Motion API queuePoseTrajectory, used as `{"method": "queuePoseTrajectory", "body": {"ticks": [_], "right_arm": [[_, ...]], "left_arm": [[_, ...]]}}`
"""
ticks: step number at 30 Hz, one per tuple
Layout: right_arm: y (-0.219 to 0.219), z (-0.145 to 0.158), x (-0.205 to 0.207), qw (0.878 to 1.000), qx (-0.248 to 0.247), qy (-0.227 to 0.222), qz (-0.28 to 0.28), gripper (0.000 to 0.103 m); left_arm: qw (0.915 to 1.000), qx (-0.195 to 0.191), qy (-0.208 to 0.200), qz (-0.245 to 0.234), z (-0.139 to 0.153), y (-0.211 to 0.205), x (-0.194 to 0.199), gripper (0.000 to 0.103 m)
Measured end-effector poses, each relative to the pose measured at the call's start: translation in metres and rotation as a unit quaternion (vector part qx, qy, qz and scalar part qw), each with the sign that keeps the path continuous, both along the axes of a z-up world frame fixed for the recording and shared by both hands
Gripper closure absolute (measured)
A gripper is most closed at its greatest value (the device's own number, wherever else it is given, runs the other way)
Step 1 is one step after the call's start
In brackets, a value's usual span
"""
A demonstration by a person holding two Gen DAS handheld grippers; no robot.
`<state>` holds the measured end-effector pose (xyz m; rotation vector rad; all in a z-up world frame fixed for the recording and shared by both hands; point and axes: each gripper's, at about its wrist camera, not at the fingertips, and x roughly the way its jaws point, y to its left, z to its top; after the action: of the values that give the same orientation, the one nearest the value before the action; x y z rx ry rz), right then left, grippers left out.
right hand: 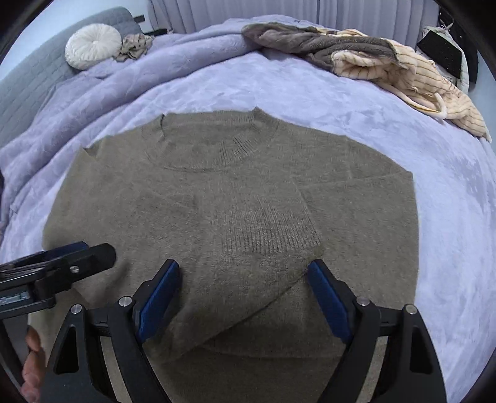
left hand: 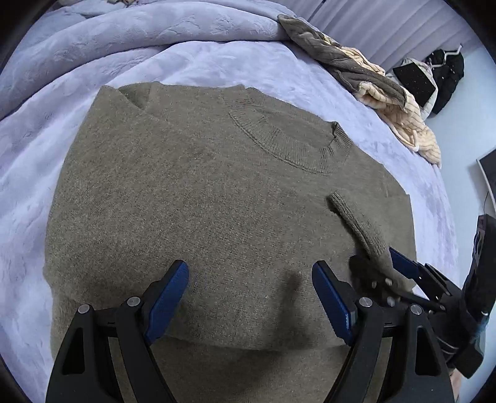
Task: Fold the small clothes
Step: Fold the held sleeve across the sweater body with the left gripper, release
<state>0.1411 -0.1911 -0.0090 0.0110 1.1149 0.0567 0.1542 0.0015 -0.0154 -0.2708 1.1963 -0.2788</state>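
Right claw [right hand: 245,297] straddles sweater sleeve [right hand: 266,229].

Soft, even daylight; faint shadows, strong fisheye bending, dark corners.

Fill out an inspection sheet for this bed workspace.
Surface: lavender blanket, rumpled at the far side.
Job's things: olive sweater lying flat, one sleeve folded across its front.
Clutter: grey-and-cream garment heaped at the far edge; round white cushion.
Grippers: left gripper open above the sweater; right gripper has the sleeve between its pads, grip unclear.
Cables: nothing seen.
Surroundings: pale curtains behind the bed.
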Motion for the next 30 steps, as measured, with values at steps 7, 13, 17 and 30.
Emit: {"method": "queuePoseTrajectory", "body": {"ticks": [7, 13, 17, 30], "right_arm": [[-0.067, 0.009, -0.053, 0.993, 0.103, -0.024, -0.056, 0.067], [-0.096, 0.007, -0.049, 0.980, 0.176, -0.032, -0.084, 0.041], [-0.098, 0.010, -0.037, 0.982, 0.165, -0.025, -0.089, 0.097], [-0.098, 0.008, -0.014, 0.995, 0.075, -0.033, -0.060, 0.090]], "left_arm": [[0.9966, 0.066, -0.026, -0.041, -0.002, -0.023, -0.014, 0.020], [0.9967, 0.063, -0.024, -0.044, -0.001, -0.019, -0.013, 0.020], [0.9976, 0.054, -0.017, -0.038, 0.004, -0.016, -0.008, 0.020], [0.9962, 0.083, -0.018, -0.021, -0.001, -0.018, 0.000, 0.020]]}}
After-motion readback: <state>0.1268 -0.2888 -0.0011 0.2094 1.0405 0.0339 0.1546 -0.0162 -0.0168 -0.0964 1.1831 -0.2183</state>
